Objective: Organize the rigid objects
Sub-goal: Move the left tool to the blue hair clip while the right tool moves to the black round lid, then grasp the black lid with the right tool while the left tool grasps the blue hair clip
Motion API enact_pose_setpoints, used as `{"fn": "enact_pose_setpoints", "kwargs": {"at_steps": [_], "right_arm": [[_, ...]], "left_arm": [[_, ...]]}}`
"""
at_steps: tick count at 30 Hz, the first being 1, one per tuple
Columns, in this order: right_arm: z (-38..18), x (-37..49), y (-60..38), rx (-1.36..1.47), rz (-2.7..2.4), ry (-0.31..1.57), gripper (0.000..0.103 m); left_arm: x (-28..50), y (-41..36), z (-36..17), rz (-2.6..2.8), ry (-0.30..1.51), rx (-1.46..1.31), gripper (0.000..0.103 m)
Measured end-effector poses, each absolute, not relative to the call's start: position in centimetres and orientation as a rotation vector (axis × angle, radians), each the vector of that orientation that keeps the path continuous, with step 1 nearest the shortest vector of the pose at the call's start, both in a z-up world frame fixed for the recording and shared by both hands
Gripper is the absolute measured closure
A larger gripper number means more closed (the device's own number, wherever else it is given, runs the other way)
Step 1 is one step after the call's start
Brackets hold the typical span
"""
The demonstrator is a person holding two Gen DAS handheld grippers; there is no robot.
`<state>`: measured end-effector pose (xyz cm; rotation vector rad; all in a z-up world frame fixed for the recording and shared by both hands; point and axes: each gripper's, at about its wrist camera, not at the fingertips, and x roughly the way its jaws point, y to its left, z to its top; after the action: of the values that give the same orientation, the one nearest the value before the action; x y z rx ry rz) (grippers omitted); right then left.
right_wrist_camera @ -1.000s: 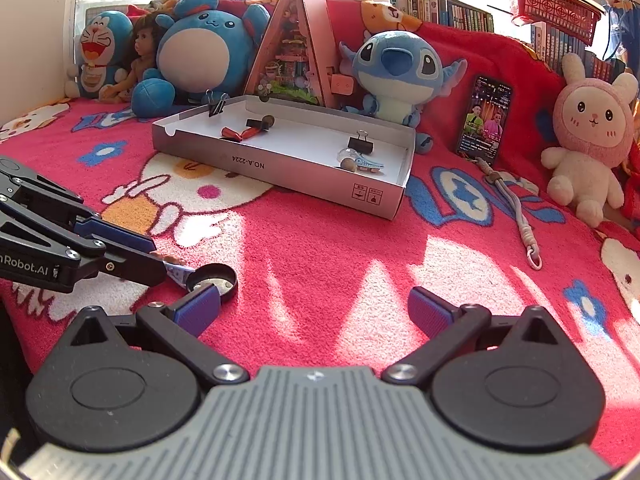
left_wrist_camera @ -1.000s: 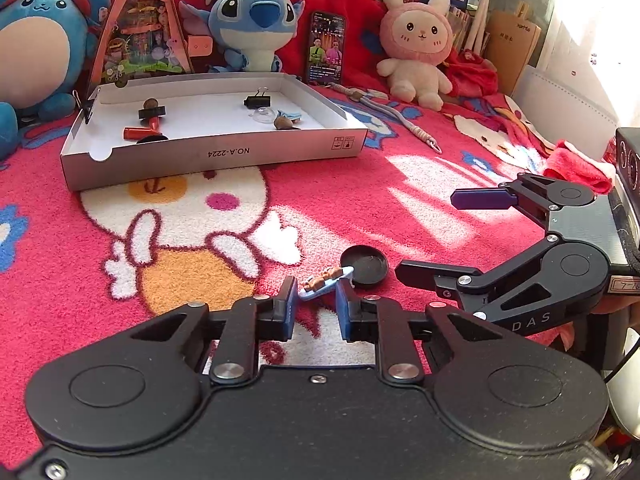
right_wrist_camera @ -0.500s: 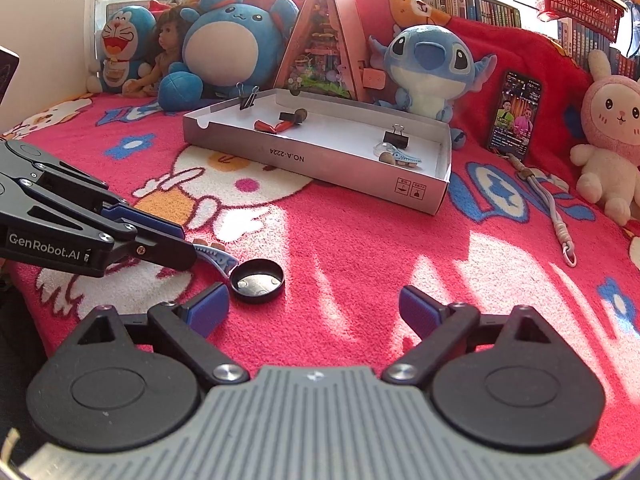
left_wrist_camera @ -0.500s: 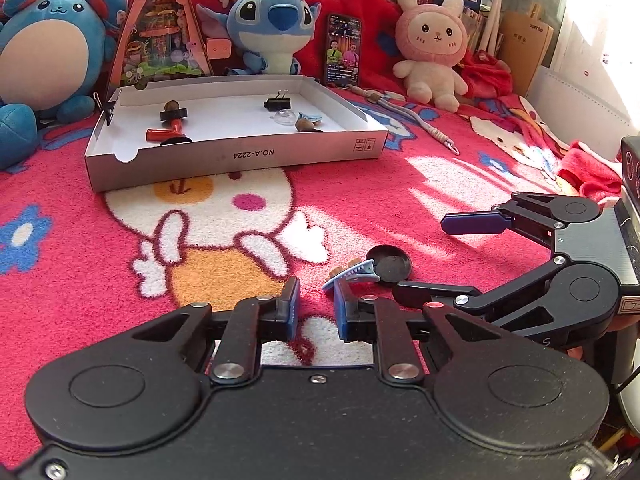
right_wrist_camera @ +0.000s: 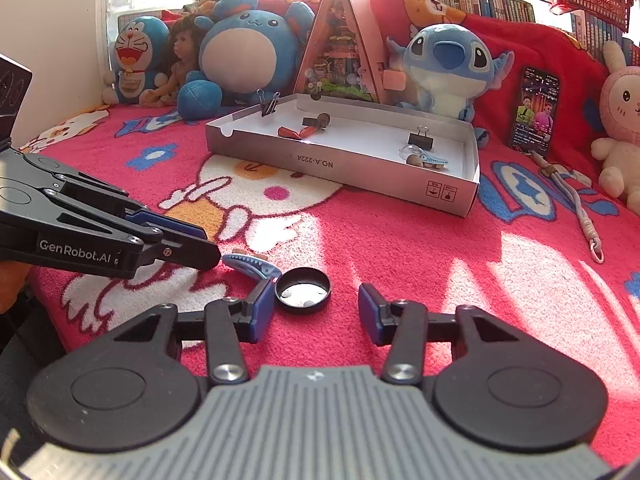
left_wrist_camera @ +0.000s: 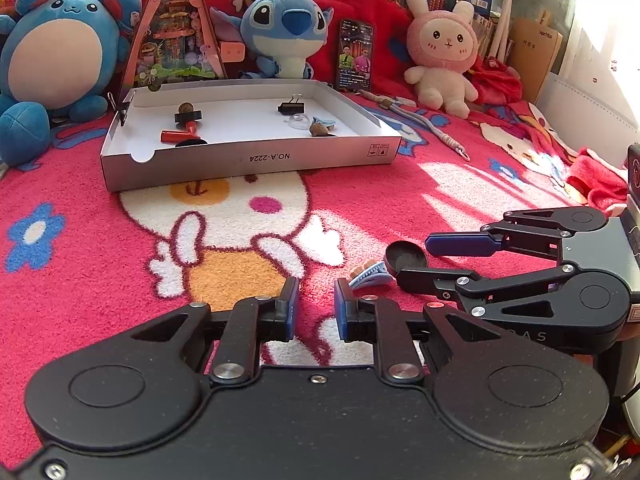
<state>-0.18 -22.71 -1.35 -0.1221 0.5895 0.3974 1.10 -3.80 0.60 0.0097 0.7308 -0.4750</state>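
Observation:
A light blue hair clip (left_wrist_camera: 370, 274) lies on the red blanket, also in the right wrist view (right_wrist_camera: 251, 265). Next to it lies a round black lid (left_wrist_camera: 405, 257), also in the right wrist view (right_wrist_camera: 303, 290). My left gripper (left_wrist_camera: 316, 314) is open and empty, just left of the clip. My right gripper (right_wrist_camera: 316, 312) is open wide and empty, with the lid between its fingertips. A white cardboard tray (left_wrist_camera: 256, 160) farther back holds a binder clip (left_wrist_camera: 291, 106), red pieces (left_wrist_camera: 178, 136) and other small objects.
Plush toys line the back: a blue round one (left_wrist_camera: 52, 60), Stitch (left_wrist_camera: 286, 32) and a pink rabbit (left_wrist_camera: 444, 64). A triangular toy house (left_wrist_camera: 172, 40), a phone (left_wrist_camera: 356, 56) and a lanyard (left_wrist_camera: 424, 120) lie near the tray.
My left gripper has let go of the blue hair clip, opened and drawn back to the left. The clip now lies on the blanket. My right gripper has moved in around the black lid.

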Motion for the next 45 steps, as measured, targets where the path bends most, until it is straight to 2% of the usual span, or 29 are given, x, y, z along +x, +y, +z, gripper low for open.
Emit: {"fn": "enact_pose_setpoints", "kwargs": {"at_steps": [3,8,13,14,16,21,23,24,39,43,45], "right_arm": [[-1.4,0.0,-23.0,-0.122,0.382,0.595,0.059],[-1.3,0.0,-23.5,-0.123,0.35,0.591,0.059],[-1.4,0.5,-23.8,-0.11,0.334,0.576,0.058],[-1.4,0.6,-23.7,-0.107,0.336,0.573,0.057],[-1.4,0.8,-23.5,-0.105,0.343,0.566,0.046],[-1.6,1.5,-22.9,-0.125,0.358,0.564,0.045],[-1.6,1.7,-22.8,-0.118,0.367,0.572,0.055],[-1.6,1.7,-22.7,-0.111,0.364,0.576,0.066],[-1.5,0.8,-21.6,-0.098,0.421,0.558,0.066],[-1.4,1.0,-21.4,-0.091,0.425,0.553,0.066],[-1.3,0.8,-21.7,-0.091,0.409,0.549,0.066]], "left_arm": [[1.0,-3.9,0.7,-0.477,0.729,0.003,0.084],[0.7,-4.0,0.9,-0.485,0.721,-0.005,0.084],[0.2,-4.7,1.3,-0.517,0.682,0.026,0.07],[0.0,-5.1,1.3,-0.525,0.673,0.043,0.069],[-0.1,-5.6,1.1,-0.528,0.665,0.072,0.069],[0.4,-6.4,0.4,-0.494,0.698,0.086,0.069],[0.6,-6.3,0.3,-0.484,0.701,0.079,0.069],[0.6,-6.2,0.3,-0.48,0.699,0.078,0.069],[1.5,-5.3,0.4,-0.403,0.687,0.079,0.069],[1.7,-5.0,0.5,-0.402,0.698,0.045,0.065],[1.7,-5.0,0.6,-0.394,0.696,0.031,0.059]]}}
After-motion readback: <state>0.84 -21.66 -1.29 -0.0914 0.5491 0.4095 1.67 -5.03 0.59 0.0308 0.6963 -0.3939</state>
